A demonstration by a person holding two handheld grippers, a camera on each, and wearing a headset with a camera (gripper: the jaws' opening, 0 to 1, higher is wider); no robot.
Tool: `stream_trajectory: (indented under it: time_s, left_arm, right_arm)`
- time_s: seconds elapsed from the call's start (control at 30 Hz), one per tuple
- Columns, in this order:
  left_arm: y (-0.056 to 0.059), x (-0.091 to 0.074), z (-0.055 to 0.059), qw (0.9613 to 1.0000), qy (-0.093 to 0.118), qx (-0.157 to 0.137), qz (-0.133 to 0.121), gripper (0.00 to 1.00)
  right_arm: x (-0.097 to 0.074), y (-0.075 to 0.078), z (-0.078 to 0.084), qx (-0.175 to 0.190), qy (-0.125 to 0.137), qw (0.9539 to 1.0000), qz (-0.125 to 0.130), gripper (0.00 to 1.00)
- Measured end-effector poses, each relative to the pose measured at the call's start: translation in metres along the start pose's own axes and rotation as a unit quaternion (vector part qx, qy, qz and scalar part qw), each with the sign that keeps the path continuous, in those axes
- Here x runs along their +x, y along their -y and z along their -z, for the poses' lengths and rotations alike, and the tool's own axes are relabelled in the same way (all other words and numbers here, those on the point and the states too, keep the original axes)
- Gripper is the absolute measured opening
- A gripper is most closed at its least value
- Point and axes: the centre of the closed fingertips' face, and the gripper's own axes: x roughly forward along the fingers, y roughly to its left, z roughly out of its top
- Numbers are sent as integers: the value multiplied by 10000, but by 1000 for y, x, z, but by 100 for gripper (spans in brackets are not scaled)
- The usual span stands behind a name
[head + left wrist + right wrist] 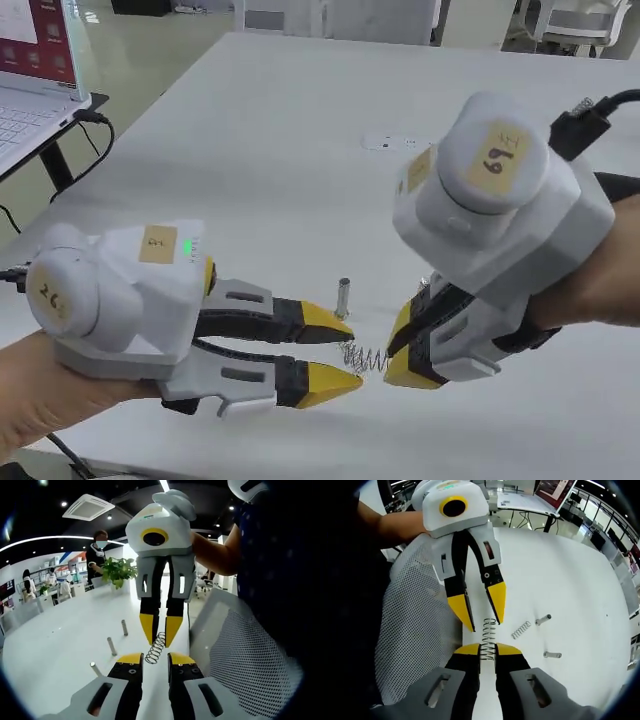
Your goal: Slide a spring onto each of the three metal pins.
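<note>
My right gripper (405,352) is shut on one end of a thin wire spring (365,357), which it holds just above the white table (300,150). Across from it my left gripper (335,352) stands open, and the spring's free end reaches in between its yellow fingertips (131,658). In the right gripper view the spring (489,639) runs from my right gripper (489,650) up to the left gripper (484,622). Three short metal pins (112,646) stand in a row on the table to the left. One pin (344,297) stands just behind the spring. A second spring (521,629) lies loose beside a pin (543,619).
An open laptop (30,90) sits on a stand off the table's left edge, with cables hanging. A small white tag (395,142) lies farther back on the table. A mesh chair back (240,650) is close by. People and a plant (119,570) are far behind.
</note>
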Motion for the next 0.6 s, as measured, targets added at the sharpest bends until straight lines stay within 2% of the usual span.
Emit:
stream_trajectory:
  time_s: [0.27, 0.6]
  left_arm:
    - [3, 2, 1, 9998, -111, 122, 83, 6]
    - [1, 2, 2, 9995, -146, 270, 20, 3]
  right_arm:
    - [-1, -5, -1, -123, -72, 9998, -119, 8]
    - [-11, -3, -11, 38, 165, 9998, -95, 8]
